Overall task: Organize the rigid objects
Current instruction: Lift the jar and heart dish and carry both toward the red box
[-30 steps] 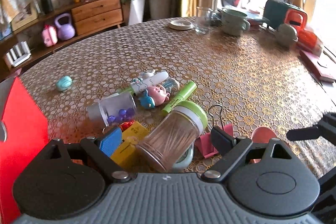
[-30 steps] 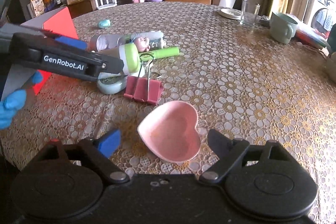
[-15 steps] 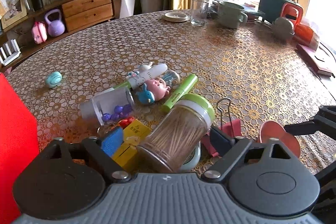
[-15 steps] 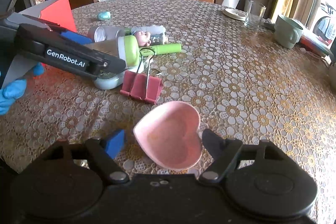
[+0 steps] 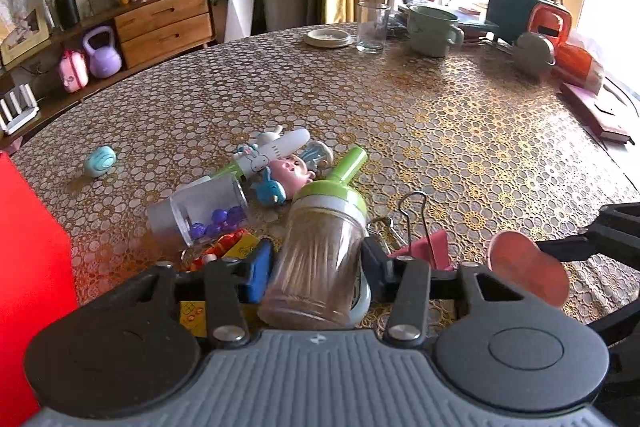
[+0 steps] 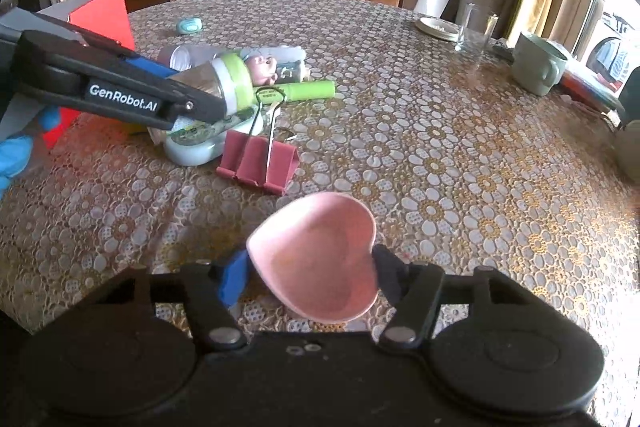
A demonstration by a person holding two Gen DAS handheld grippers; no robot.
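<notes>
A clear toothpick jar (image 5: pixel 320 259) with a green lid lies tilted between my left gripper (image 5: pixel 316 263)'s fingers. The jaws are closing, and both pads touch its sides. Seen from the right wrist, that gripper's black finger (image 6: pixel 120 95) runs along the jar (image 6: pixel 216 83). A pink heart-shaped dish (image 6: pixel 320 255) sits tilted between the pads of my right gripper (image 6: pixel 310 271), whose jaws are also closing and touch both of its edges. The dish (image 5: pixel 528 275) also shows at the right of the left wrist view.
Around the jar lie a pink binder clip (image 6: pixel 258 163), a green marker (image 6: pixel 308 91), a pale round case (image 6: pixel 192 147), a cup of purple beads (image 5: pixel 204 211), a pig toy (image 5: pixel 290 169) and a yellow box (image 5: pixel 240 247). A red box (image 5: pixel 28 267) stands left. A glass (image 5: pixel 372 27) and mug (image 5: pixel 434 31) stand far back.
Both grippers' jaws have come together: the left pair onto the toothpick jar, the right pair onto the pink heart dish, which now sits tilted between them. Neither hand has shifted much.
</notes>
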